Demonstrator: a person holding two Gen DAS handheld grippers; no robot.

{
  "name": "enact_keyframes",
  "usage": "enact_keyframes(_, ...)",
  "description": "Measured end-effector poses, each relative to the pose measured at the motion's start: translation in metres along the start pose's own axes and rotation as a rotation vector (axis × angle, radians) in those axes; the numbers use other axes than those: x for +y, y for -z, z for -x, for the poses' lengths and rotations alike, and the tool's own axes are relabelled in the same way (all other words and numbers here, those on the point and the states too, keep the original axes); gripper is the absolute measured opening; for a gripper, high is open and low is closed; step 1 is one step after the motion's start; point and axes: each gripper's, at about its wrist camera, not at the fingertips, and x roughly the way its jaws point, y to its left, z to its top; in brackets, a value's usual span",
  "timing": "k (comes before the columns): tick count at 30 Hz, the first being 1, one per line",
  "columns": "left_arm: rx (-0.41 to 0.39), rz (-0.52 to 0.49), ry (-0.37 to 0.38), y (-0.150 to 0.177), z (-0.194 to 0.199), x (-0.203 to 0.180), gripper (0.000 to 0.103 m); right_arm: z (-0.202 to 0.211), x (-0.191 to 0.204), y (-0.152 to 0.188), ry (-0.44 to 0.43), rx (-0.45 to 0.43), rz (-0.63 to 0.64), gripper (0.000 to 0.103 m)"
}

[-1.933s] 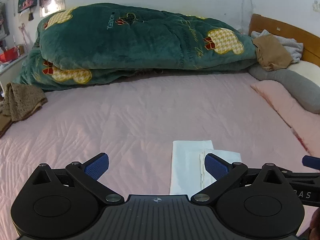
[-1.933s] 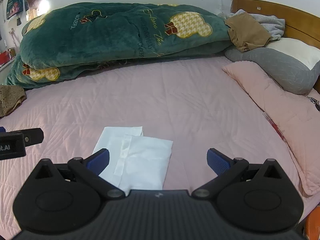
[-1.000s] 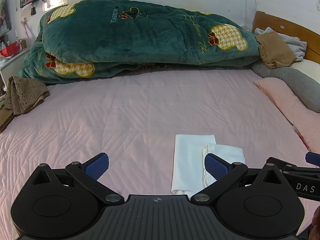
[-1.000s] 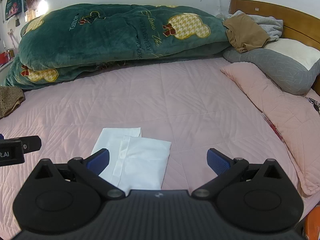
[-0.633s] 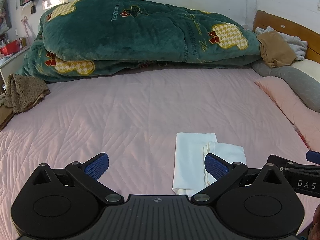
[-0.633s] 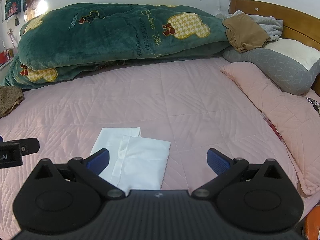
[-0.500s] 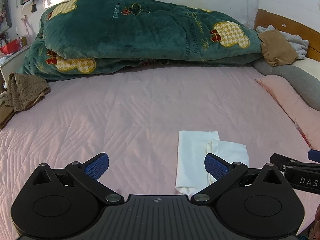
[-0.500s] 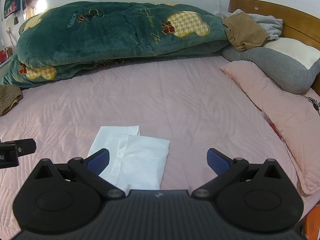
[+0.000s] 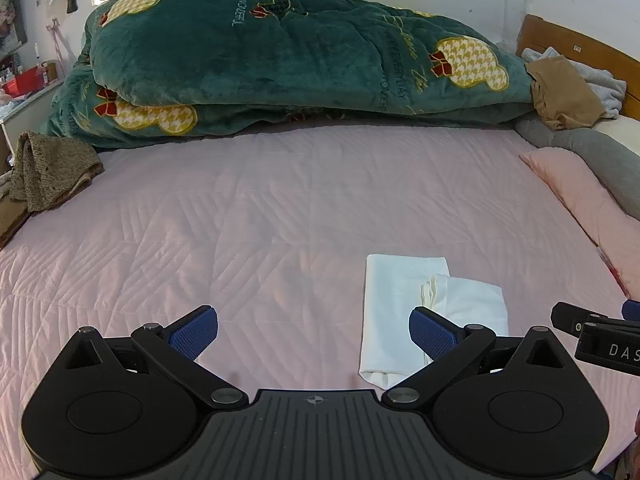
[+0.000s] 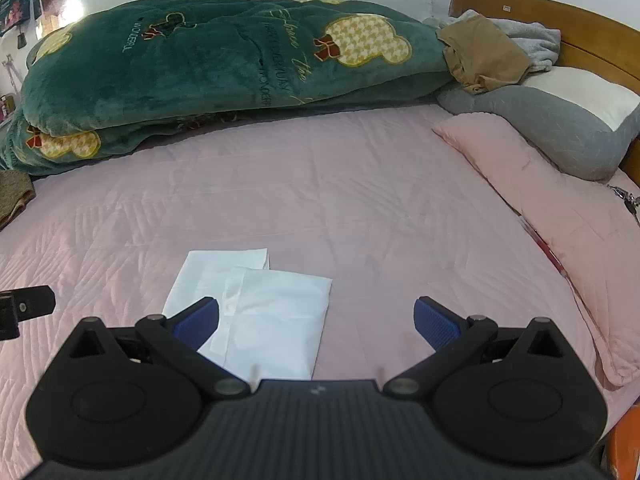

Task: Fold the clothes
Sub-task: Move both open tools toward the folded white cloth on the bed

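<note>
A white cloth (image 9: 404, 312) lies folded flat on the pink bed (image 9: 280, 208), in the lower right of the left wrist view and the lower middle of the right wrist view (image 10: 264, 308). It is in two overlapping layers: a longer piece underneath and a smaller folded piece lying over its right part, with a seam edge showing where they meet.

The left claw (image 9: 313, 333) sits low in its frame, its blue pads spread wide apart and holding nothing. Its right pad (image 9: 434, 336) overlaps the cloth in the picture; whether it touches the fabric I cannot tell. The left pad (image 9: 194, 332) is over bare bed.

The right claw (image 10: 316, 322) is likewise spread wide and empty. Its left pad (image 10: 198, 322) overlaps the near left part of the cloth in the picture, and its right pad (image 10: 434, 322) is over bare bed to the right of the cloth. Part of the right claw shows at the right edge of the left wrist view (image 9: 600, 340), and a black bit of the left claw shows at the left edge of the right wrist view (image 10: 24, 308).

Across the top of both frames a thick green quilt (image 9: 280, 64) with yellow houndstooth patches is heaped along the far side of the bed. At the upper right are a wooden headboard (image 10: 560, 24), a grey pillow (image 10: 560, 128), a pink pillow (image 10: 540, 200), and a tan garment (image 10: 480, 56) with a grey one (image 10: 536, 40) just behind it. A brown knit (image 9: 48, 168) sits at the left edge.
</note>
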Motion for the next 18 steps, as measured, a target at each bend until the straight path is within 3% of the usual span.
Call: enact_keyframes(18, 0.005, 0.008, 0.0, 0.0022, -0.002, 0.0037, 0.102, -0.0023, -0.0036, 0.0007, 0.004, 0.007, -0.005, 0.103)
